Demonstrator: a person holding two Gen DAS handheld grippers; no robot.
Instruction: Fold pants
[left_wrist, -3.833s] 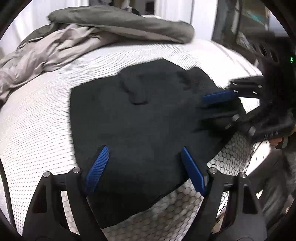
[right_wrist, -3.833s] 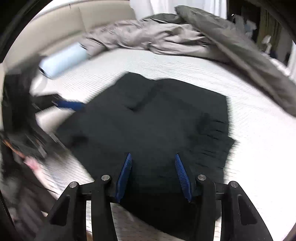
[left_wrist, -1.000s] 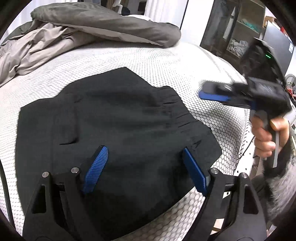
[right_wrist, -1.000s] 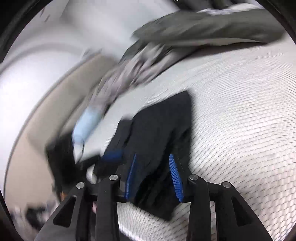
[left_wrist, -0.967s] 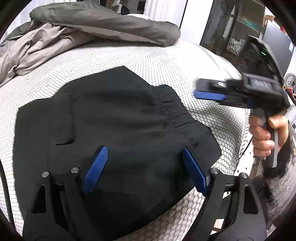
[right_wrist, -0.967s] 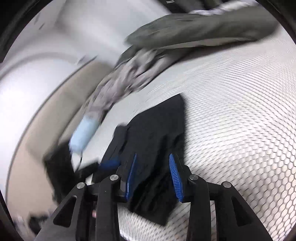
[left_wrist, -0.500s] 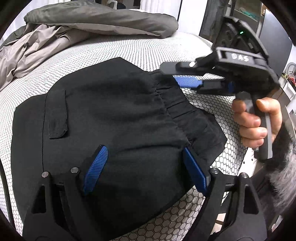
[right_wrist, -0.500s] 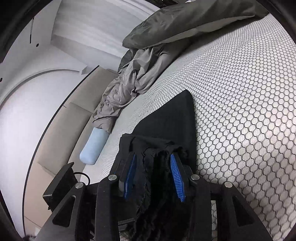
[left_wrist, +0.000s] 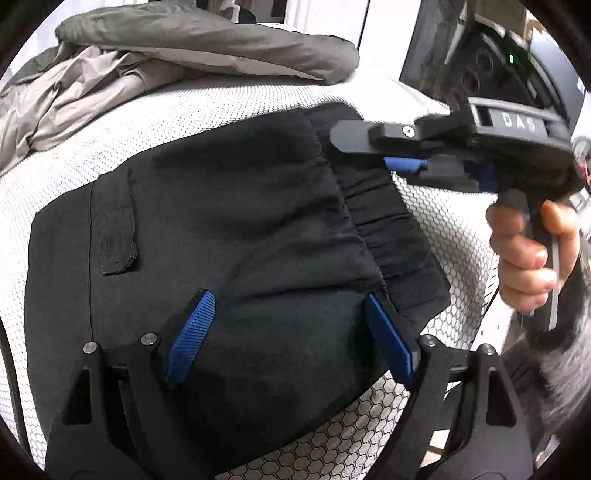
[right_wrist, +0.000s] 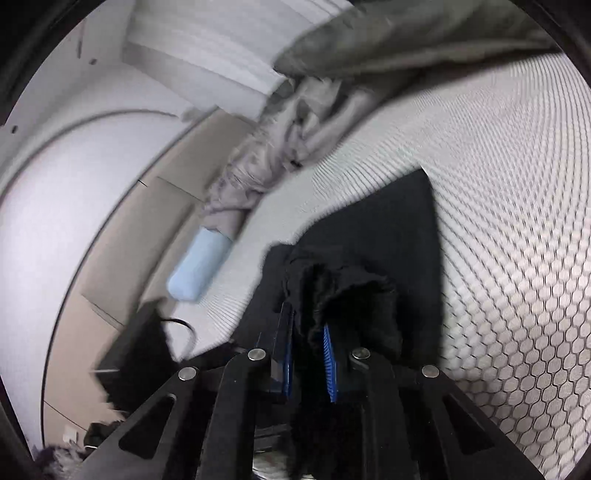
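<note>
Black pants (left_wrist: 240, 221) lie flat on the bed, with the elastic waistband toward the right and a pocket flap on the left. My left gripper (left_wrist: 291, 328) hovers open over their near edge; its blue pads (left_wrist: 192, 332) hold nothing. My right gripper (left_wrist: 354, 155) reaches in from the right at the far end of the waistband, held by a person's hand (left_wrist: 524, 251). In the right wrist view the right gripper (right_wrist: 308, 354) is closing, and a bunched fold of the pants (right_wrist: 399, 221) stands pinched between its blue pads.
A honeycomb-patterned mattress cover (left_wrist: 221, 96) spreads under the pants. A rumpled grey duvet (left_wrist: 184, 40) is heaped along the far side. A pale blue roll pillow (right_wrist: 199, 266) lies by the beige headboard. The bed's edge drops off at the right.
The right gripper swung in over the waistband and its jaws narrowed on a raised bunch of fabric. The left gripper stayed open over the near edge.
</note>
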